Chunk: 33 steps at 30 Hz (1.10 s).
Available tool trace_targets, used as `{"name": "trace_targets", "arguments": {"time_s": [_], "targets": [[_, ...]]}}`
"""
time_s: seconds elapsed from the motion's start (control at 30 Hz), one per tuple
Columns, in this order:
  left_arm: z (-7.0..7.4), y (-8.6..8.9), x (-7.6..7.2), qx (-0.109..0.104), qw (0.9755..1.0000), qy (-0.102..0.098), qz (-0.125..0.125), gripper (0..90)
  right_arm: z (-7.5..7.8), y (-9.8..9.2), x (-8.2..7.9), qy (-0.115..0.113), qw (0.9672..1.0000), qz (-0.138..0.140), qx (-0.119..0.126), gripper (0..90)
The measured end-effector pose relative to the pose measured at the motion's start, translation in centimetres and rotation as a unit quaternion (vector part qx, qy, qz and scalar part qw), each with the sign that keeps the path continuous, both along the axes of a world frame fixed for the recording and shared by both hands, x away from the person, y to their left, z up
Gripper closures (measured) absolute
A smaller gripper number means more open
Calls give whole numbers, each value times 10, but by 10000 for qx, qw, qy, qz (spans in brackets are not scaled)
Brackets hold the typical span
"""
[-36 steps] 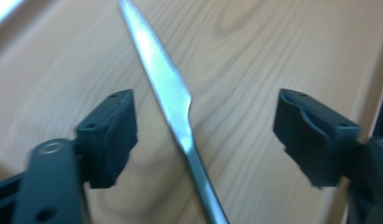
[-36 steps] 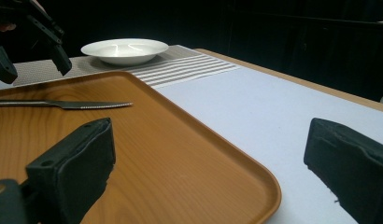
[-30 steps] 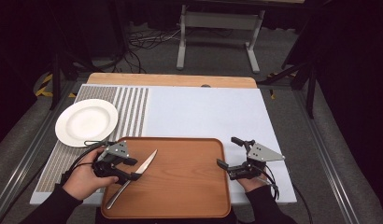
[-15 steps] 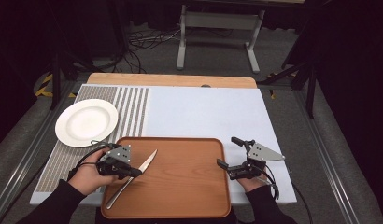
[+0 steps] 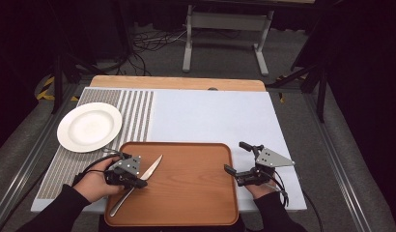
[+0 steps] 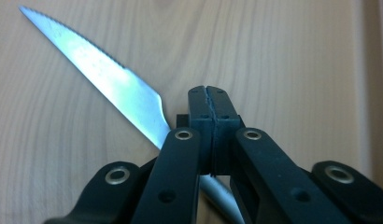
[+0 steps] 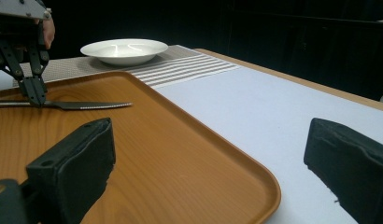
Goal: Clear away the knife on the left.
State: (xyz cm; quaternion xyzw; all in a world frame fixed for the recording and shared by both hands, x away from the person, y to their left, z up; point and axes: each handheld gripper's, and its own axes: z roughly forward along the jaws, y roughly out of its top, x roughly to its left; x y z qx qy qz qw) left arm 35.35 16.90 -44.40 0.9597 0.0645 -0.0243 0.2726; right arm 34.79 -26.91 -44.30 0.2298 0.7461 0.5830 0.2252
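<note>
A table knife (image 5: 152,166) lies diagonally on the left part of the wooden tray (image 5: 191,193), blade toward the far right. My left gripper (image 5: 140,180) is shut on the knife where blade meets handle. In the left gripper view the pads (image 6: 209,93) meet tightly, and the serrated blade (image 6: 105,79) runs out to the upper left. The right gripper view shows that gripper (image 7: 33,98) touching the knife (image 7: 87,105), which lies flat on the tray (image 7: 180,154). My right gripper (image 5: 234,157) rests at the tray's right edge, open, with nothing between its jaws.
A white plate (image 5: 90,126) sits on the grey striped placemat (image 5: 138,111) at the left, beyond the tray. A pale blue mat (image 5: 210,116) covers the table past the tray. The plate (image 7: 124,49) also stands in the right gripper view behind the tray.
The left gripper's jaws, spread around the knife a second ago, have closed on it. The knife lies where it lay. The right gripper has not moved.
</note>
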Motion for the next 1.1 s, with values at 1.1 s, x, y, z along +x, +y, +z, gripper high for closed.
{"name": "trace_targets", "arguments": {"time_s": [1.1], "targets": [[0, 14, 1, 393, 9984, -174, 362, 900, 0, 0, 0, -5, 10000, -2, -22, 30]]}}
